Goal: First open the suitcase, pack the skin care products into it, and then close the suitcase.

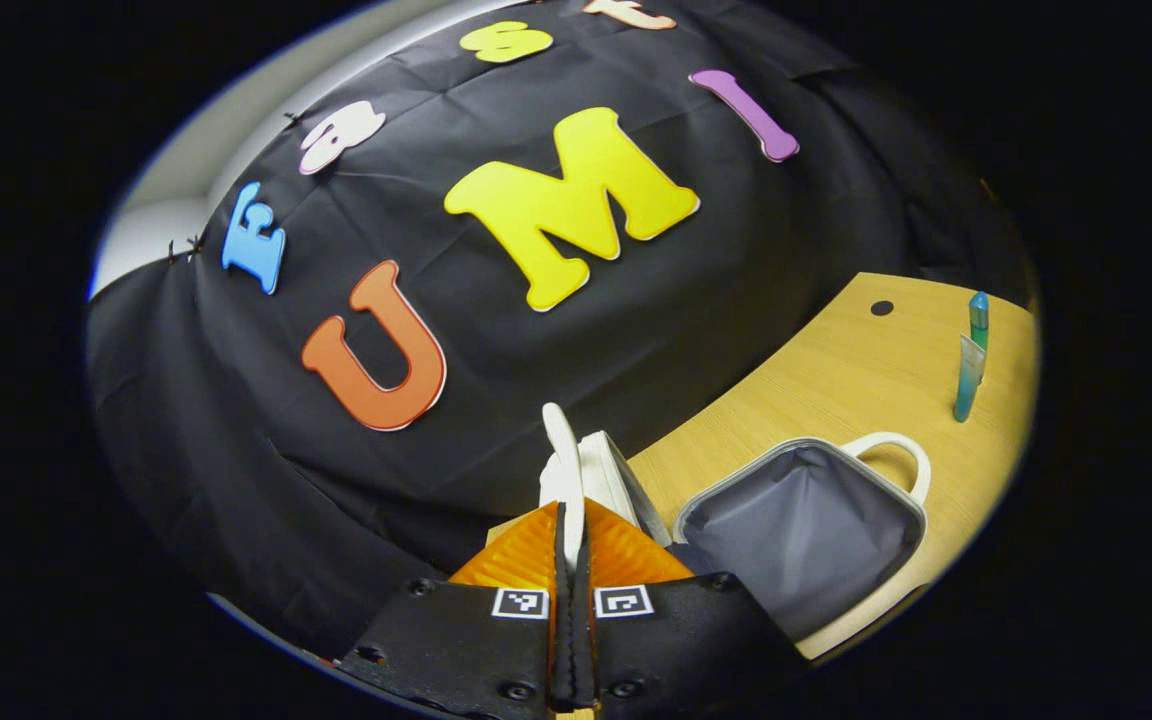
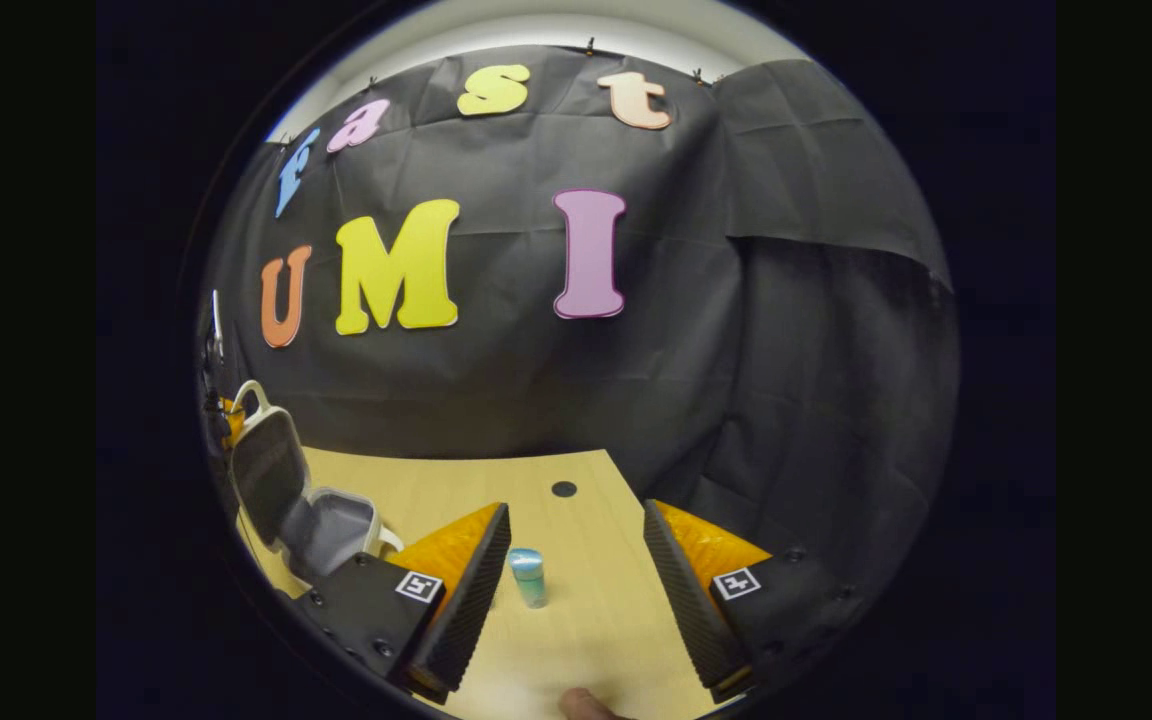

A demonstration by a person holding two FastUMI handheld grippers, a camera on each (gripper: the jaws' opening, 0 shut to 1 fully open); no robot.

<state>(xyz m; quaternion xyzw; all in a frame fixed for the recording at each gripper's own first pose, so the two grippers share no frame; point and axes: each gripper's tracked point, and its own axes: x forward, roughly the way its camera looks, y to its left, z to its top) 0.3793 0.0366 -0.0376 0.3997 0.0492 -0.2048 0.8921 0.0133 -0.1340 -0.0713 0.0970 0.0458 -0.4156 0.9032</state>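
Here, in the left gripper view, left hand-held gripper (image 1: 570, 520) with fingers pressed together on the white edge of the suitcase lid (image 1: 568, 470), lifted above the table (image 1: 856, 370). Just beside it, toward the table's near edge, the open suitcase (image 1: 806, 530), grey-lined, white-rimmed, with a white handle (image 1: 901, 455) on the side facing the middle of the table. Well apart from the suitcase, near the table's far right edge in that view, a teal skin care tube (image 1: 970, 365) standing upright on its cap. A small dark hole (image 1: 881, 308) in the tabletop toward the back edge. In the right gripper view, right hand-held gripper (image 2: 576, 560) spread wide, nothing between its fingers, hovering over the light wooden table (image 2: 596, 620). Between the two fingers but closer to the left one, apart from both, the skin care tube (image 2: 528, 577), seen nearly end-on. Beyond it, the same dark hole (image 2: 564, 489) close to the back edge. At the table's left edge, the suitcase (image 2: 321, 525) open, its lid (image 2: 268, 470) raised upright with the handle (image 2: 251, 395) on top; behind the lid, possibly the other gripper, too small and dark at the rim to tell. At the bottom edge, a fingertip (image 2: 581, 705) of the person.
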